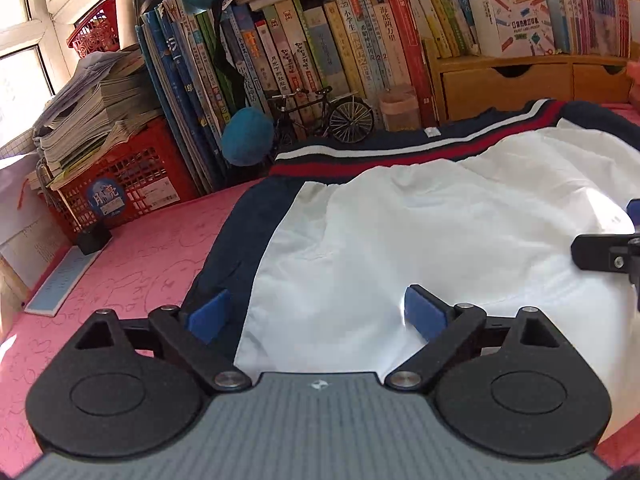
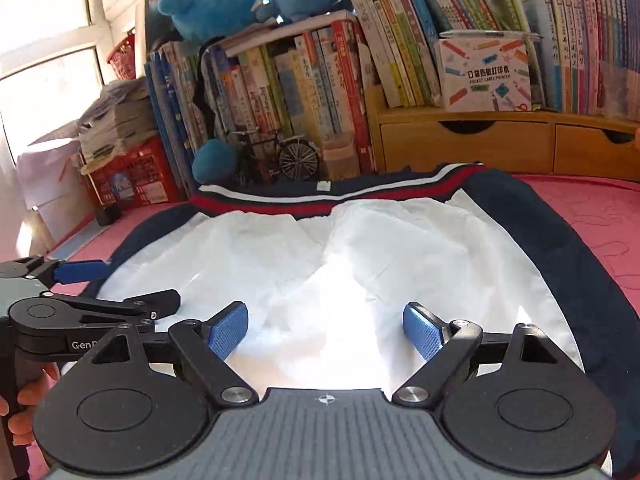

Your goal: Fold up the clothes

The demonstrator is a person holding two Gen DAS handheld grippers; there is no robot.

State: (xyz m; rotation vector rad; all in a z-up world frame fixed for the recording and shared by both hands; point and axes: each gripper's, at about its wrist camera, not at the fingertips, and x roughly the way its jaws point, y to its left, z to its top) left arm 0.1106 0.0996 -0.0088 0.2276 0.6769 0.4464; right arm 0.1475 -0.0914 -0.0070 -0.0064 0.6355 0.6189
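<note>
Crowding the garment's (image 2: 320, 264) far edge: toy bicycle (image 2: 276, 156), books (image 2: 280, 92)

Smooth, perhaps matt white cloth garment (image 2: 328, 264)

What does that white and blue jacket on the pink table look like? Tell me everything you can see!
The jacket lies spread flat on the pink table cover, its white lining side up. The lining looks thin and smooth, with soft wrinkles and a bright sunlit patch. A dark navy border runs down both sides. At the far end sits a ribbed band striped red, white and navy, with a small white tag. The band reaches almost to the toy bicycle and books. Both open grippers hang above the near edge; neither pinches the cloth.
</note>
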